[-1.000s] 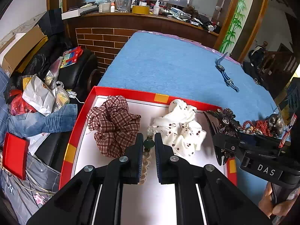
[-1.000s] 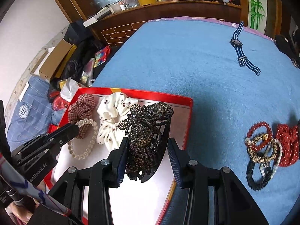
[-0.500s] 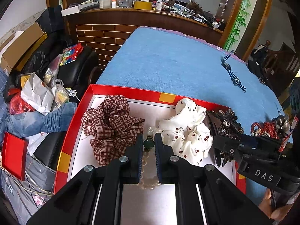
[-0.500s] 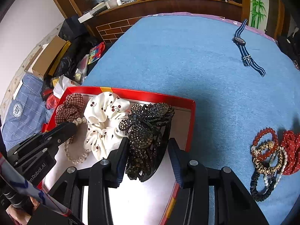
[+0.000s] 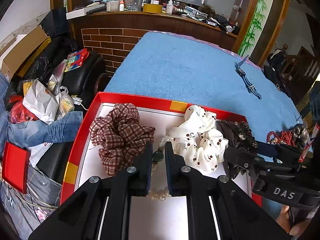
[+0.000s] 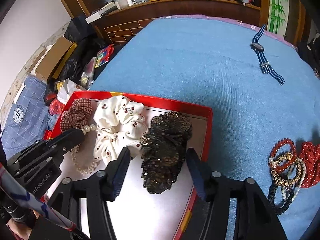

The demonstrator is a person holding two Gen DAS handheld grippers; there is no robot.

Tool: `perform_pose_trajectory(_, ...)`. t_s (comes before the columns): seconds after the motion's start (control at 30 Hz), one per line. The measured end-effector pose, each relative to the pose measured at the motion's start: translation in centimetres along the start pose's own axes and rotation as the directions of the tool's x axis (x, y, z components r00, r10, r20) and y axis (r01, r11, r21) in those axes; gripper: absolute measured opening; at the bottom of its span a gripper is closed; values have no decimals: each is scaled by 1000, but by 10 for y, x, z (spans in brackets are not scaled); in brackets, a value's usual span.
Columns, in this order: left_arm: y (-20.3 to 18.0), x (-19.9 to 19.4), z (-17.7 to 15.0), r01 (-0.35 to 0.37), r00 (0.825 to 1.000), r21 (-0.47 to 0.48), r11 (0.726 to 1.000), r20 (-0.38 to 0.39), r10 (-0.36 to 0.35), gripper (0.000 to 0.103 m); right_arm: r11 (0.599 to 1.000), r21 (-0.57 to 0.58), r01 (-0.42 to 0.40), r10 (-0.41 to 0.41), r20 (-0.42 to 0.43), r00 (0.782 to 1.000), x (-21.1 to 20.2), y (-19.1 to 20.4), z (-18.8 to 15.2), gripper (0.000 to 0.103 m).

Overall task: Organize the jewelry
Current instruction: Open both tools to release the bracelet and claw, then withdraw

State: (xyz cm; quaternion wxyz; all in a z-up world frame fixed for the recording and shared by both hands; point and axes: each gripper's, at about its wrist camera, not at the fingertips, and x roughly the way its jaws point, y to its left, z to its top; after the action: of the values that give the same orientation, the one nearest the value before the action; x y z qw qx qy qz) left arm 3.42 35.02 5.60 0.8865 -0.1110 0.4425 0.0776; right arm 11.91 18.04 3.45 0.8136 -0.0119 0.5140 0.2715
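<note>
A red tray [image 5: 140,100] with a white floor sits on the blue cloth. A plaid scrunchie [image 5: 120,132] and a white dotted scrunchie [image 5: 198,138] lie along its far side. My left gripper [image 5: 158,154] is shut on the green bead of a pearl bracelet [image 6: 86,166], whose loop rests on the tray floor. A dark rhinestone hair clip [image 6: 166,150] lies in the tray at its right end. My right gripper [image 6: 158,160] straddles the clip, its jaws opening and its pads clear of the clip on both sides.
To the right of the tray a heap of bead bracelets [image 6: 284,166] and a red dotted scrunchie [image 6: 310,160] lie on the cloth. A striped watch [image 6: 264,60] lies far right. Left of the table edge are bags, boxes and jeans [image 5: 40,130].
The right jaws have spread away from the hair clip, which has settled flat onto the tray floor. The left gripper has kept its hold on the bracelet.
</note>
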Motion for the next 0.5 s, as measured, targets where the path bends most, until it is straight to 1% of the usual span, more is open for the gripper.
perform_pose_trajectory(0.17,-1,-8,0,4,1000,1,1000,13,-4,11,1000,-1,-11,11,13,1000,-9,1,-2,75)
perform_pose_trajectory(0.5,-13,-31,-2,8,999,18,1000,42,-8,12,999,-2,-42,42,42,998,-38,1,-12,75)
